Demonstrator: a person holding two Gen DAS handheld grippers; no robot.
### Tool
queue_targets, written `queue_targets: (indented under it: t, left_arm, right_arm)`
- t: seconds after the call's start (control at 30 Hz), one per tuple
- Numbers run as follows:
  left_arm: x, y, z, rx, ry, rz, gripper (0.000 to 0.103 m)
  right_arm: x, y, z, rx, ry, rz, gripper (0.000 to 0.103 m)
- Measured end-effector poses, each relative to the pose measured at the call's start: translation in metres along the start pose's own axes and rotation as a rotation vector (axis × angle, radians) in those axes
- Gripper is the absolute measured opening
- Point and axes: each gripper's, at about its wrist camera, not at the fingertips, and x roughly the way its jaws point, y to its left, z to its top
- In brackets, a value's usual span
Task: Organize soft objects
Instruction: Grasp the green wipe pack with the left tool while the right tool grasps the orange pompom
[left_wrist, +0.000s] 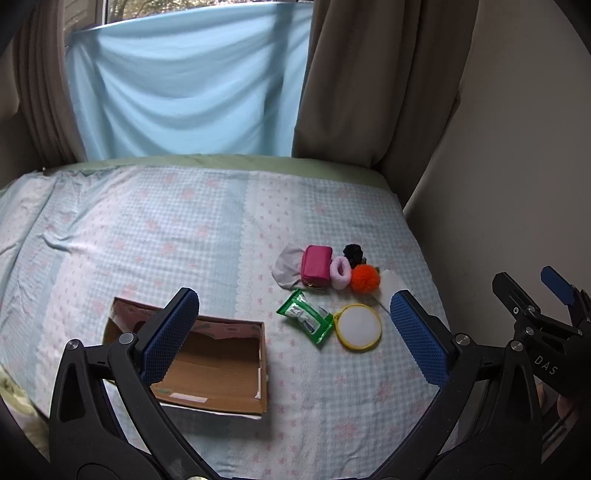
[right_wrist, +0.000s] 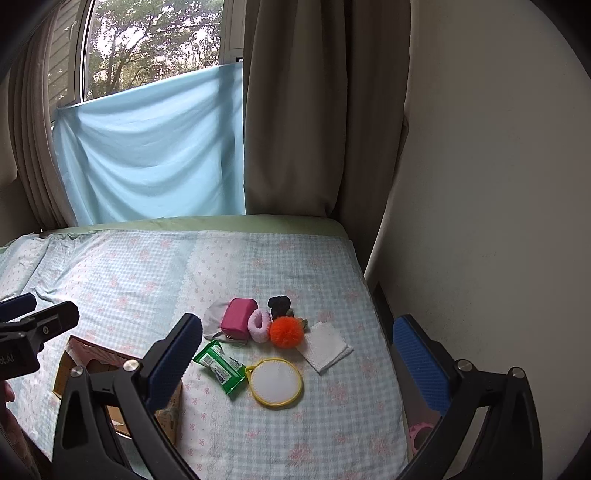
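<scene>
Both tongs sit closest to view, each spread wide and holding nothing. Left tongs (left_wrist: 295, 332) hang above the bed between box and clutter; right tongs (right_wrist: 299, 354) hang above the clutter itself, near the wall-side edge of the bed.

Bed (left_wrist: 147, 229): covered by a pale blue checked sheet with pink flowers, a green edge showing at the far side. Behind it hang brown curtains (right_wrist: 295, 110) and a light blue cloth (left_wrist: 184, 85) stretched across the lower window.

Box (left_wrist: 221, 365): open cardboard, on the bed left of the soft objects, well apart from them. Its visible interior holds nothing.

Soft objects lie in one group on the right part of the bed, none in the box:
- Grey cloth (right_wrist: 214, 319), crumpled, partly under the pink pouch.
- White napkin (right_wrist: 325, 347), folded, rightmost, just beside the pom-pom.
- Round pad (right_wrist: 275, 382), white with yellow rim, in the near row.
- Green wipes pack (right_wrist: 219, 365), touching the pad's left side.
- Pink pouch (right_wrist: 238, 317), zipped, in the far row.
- Orange pom-pom (right_wrist: 286, 332), touching the pink scrunchie.
- Pink scrunchie (right_wrist: 258, 325), between pouch and pom-pom.
- Black scrunchie (right_wrist: 279, 304), just behind those two.
</scene>
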Motion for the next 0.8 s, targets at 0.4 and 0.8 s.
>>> queue_targets:
  t: [0.4, 0.8]
  left_arm:
    - [0.196, -0.039, -0.033, -0.176, 0.307, -0.017, 0.103]
    - [0.340, -0.022, -0.095, -0.486, 0.446, 0.090, 0.093]
  right_arm:
    - [0.161, -0.044, -0.017, -0.142, 0.137, 0.098, 0.103]
    - [0.301, -0.034, -0.040, -0.270, 0.265, 0.255, 0.103]
